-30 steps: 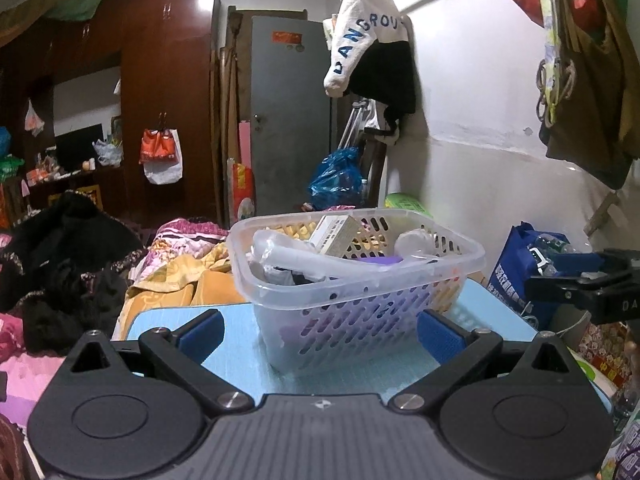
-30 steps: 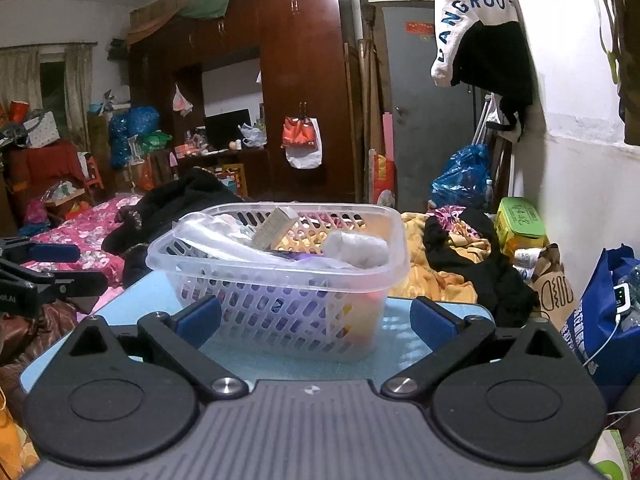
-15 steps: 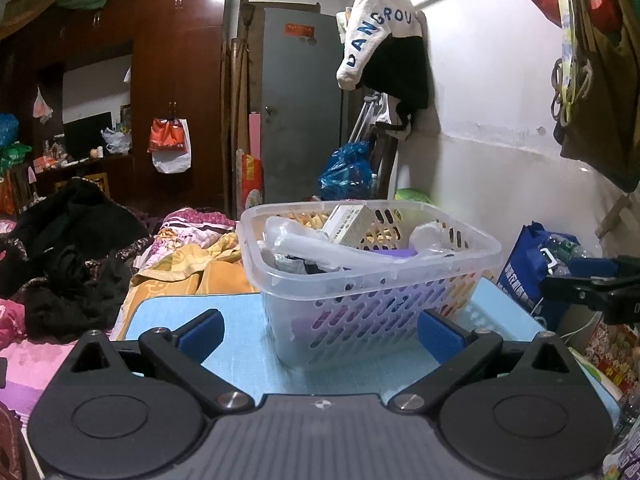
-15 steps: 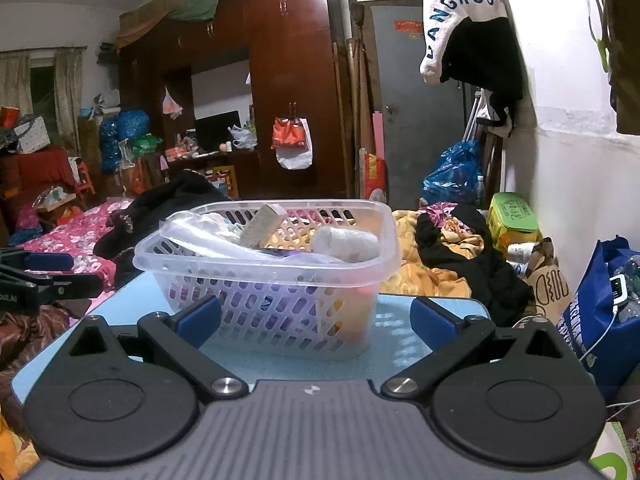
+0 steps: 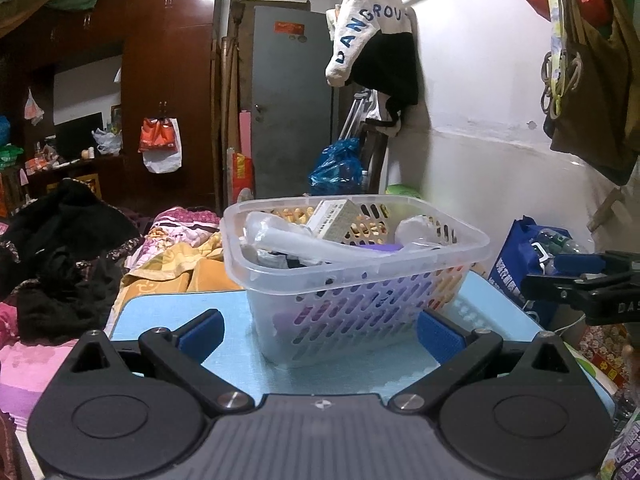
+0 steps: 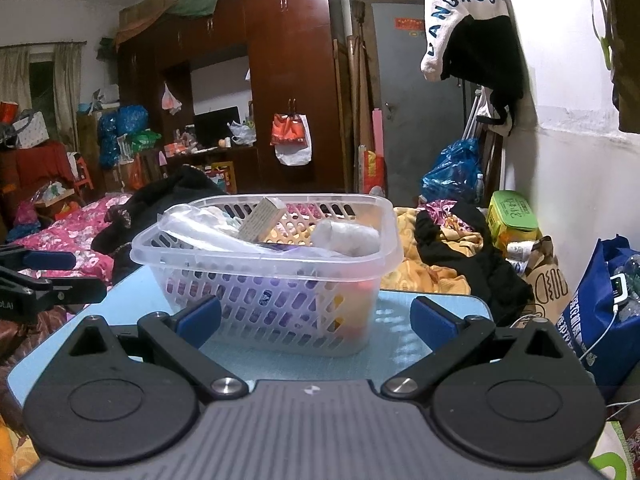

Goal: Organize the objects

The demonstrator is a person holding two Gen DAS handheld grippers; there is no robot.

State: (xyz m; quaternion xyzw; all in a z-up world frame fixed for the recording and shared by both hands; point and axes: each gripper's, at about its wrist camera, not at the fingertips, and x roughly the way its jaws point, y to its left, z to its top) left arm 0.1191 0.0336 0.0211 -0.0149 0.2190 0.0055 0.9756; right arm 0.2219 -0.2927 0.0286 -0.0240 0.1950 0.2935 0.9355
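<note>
Showing both grippers level with a clear perforated basket (image 5: pixel 360 276) that stands on a blue table (image 5: pixel 176 312). The left gripper (image 5: pixel 318 330) has its jaws spread wide and holds nothing; its blue pads (image 5: pixel 434 336) flank the basket's near wall, apparently short of contact. The right gripper (image 6: pixel 316 320) is likewise spread wide and empty, its pads on either side of the basket (image 6: pixel 268 280) seen from the other corner. Each gripper also appears at the edge of the other's view, well apart from the basket.

Contents: a small box (image 5: pixel 334 220) leans against the far wall, a clear plastic item (image 5: pixel 288 236) lies across the middle, a white wrapped bundle (image 6: pixel 346 236) sits at one end, and a purple item (image 5: pixel 380 247) lies beneath them. Further coloured items show through the holes but cannot be identified.

Progress, as a judgement: the table around the basket carries no loose objects in either view, so the gathering stage looks largely complete. What is left cannot be read with certainty; the remaining step may be moving the filled basket, or taking items out to sort them.
</note>
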